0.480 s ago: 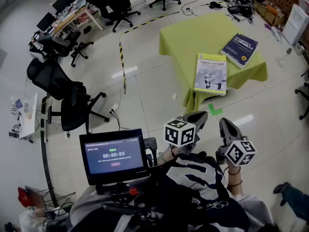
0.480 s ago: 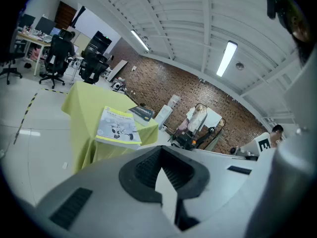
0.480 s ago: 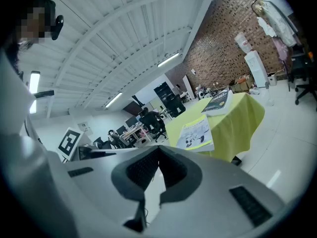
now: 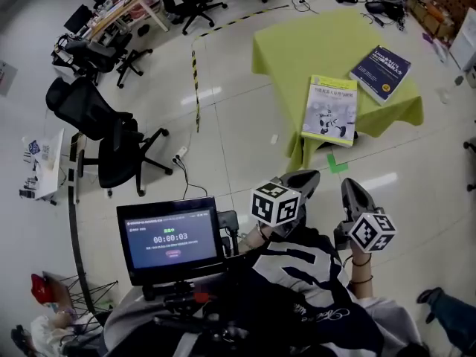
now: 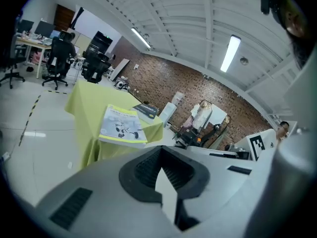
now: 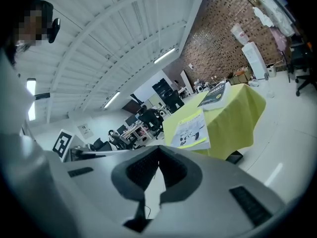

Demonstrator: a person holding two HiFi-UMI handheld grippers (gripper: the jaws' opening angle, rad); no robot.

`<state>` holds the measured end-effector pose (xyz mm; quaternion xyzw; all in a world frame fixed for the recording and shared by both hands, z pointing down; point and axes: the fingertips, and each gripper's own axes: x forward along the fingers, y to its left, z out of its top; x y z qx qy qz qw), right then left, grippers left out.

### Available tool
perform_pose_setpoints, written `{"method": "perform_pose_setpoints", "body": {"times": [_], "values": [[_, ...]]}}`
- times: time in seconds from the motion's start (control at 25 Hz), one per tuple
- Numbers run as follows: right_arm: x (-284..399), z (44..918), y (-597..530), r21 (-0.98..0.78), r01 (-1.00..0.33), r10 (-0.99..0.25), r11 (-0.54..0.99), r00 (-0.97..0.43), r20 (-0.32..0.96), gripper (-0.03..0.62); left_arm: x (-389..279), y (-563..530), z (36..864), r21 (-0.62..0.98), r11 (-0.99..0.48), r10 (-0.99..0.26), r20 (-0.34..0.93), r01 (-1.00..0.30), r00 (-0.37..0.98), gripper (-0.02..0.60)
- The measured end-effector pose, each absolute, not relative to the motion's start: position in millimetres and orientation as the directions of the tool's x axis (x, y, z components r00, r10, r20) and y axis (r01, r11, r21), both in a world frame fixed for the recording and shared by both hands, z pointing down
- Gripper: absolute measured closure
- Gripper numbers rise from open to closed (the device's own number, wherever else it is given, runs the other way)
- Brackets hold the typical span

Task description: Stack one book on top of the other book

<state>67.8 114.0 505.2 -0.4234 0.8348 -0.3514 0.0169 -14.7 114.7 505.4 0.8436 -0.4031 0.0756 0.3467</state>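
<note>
Low in the head view, we held the left gripper (image 4: 301, 178) and the right gripper (image 4: 354, 190) side by side, both aimed slightly downward toward the table (image 4: 297, 43). Each gripper view showed its jaws pressed together with nothing between them: both tools were closed and empty.

Ahead of the two tips, across a stretch of bare floor (image 4: 223, 125) and well apart from them, lay the pale book (image 4: 331, 110). It rested flat at the table's near edge on the yellow-green cloth (image 4: 320, 28). Its long axis ran roughly away from us, in line with the gap between the two grippers, so we judged neither hand clearly nearer to it.

Beyond it and to the right lay the blue book (image 4: 381, 73), also flat, turned on a diagonal, and apart from the pale one. We judged that it sat on the right gripper's side.

No stacking had begun. The coming move called first for an advance to the table and for the jaws to part. We judged that the right hand was better placed for the blue book, with the pale book as the base.
</note>
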Motion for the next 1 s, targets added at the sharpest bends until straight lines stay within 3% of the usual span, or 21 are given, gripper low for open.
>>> {"method": "perform_pose_setpoints", "body": {"times": [0.36, 0.44, 0.8, 1.0], "values": [[78, 542, 13, -0.598, -0.732, -0.728, 0.325, -0.597, 0.336, 0.6, -60, 7, 544, 0.531, -0.339, -0.647, 0.467, -0.777, 0.602, 0.577], [77, 550, -10, -0.596, -0.738, -0.715, 0.316, -0.598, 0.362, 0.538, -65, -20, 556, 0.539, -0.331, -0.62, 0.495, -0.775, 0.609, 0.577], [75, 606, -94, -0.587, -0.762, -0.613, 0.273, -0.608, 0.505, 0.373, -73, -97, 609, 0.566, -0.309, -0.491, 0.594, -0.765, 0.637, 0.574], [79, 648, -120, -0.642, -0.745, -0.567, 0.182, -0.613, 0.55, 0.31, -74, -120, 627, 0.568, -0.299, -0.459, 0.619, -0.767, 0.638, 0.546]]}}
